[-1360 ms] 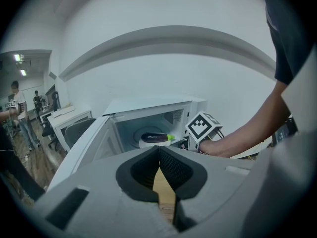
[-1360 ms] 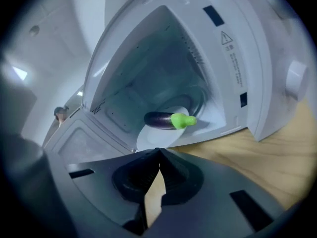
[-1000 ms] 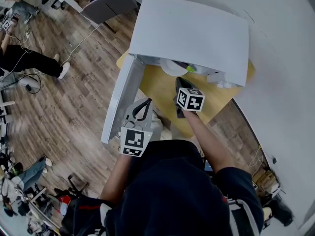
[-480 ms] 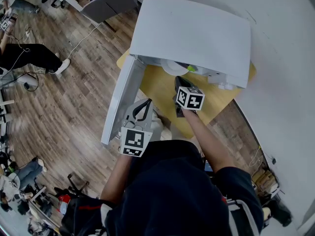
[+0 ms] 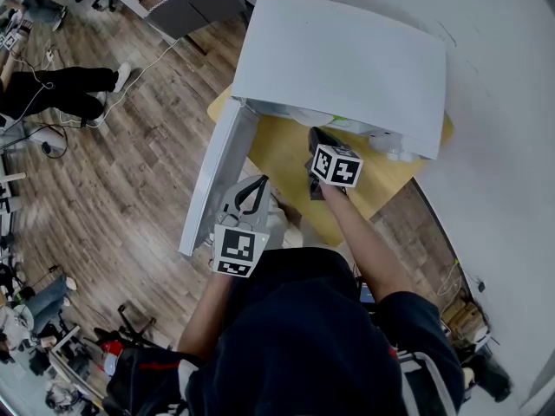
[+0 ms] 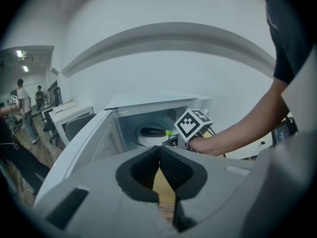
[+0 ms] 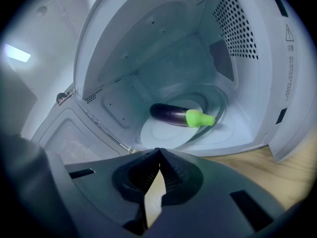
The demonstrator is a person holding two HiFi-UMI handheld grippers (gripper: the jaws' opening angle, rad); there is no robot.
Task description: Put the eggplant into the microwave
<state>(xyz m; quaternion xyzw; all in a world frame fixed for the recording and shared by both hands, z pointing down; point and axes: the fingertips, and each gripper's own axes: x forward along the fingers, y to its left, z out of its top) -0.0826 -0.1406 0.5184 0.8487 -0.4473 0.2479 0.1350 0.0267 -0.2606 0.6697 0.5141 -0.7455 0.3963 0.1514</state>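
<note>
A dark purple eggplant (image 7: 171, 115) with a bright green stem lies on the round white plate (image 7: 158, 133) inside the white microwave (image 5: 338, 59), whose door (image 5: 215, 176) hangs open to the left. In the left gripper view the eggplant (image 6: 152, 131) shows through the opening. My right gripper (image 7: 158, 151) is shut and empty, just outside the microwave's mouth, in front of the eggplant. In the head view the right gripper (image 5: 317, 137) hovers over the wooden table (image 5: 277, 159). My left gripper (image 6: 159, 148), also shut and empty, sits lower beside the door, where the head view has the left gripper (image 5: 260, 180).
The microwave stands on a small wooden table against a white wall (image 5: 503, 102). Wood flooring (image 5: 113, 198) stretches to the left. A person (image 5: 61, 89) stands at the far left, with desks and chairs (image 5: 186, 3) beyond.
My right gripper has shifted only slightly near the microwave's mouth. The left gripper has stayed still. The person at the far left has moved.
</note>
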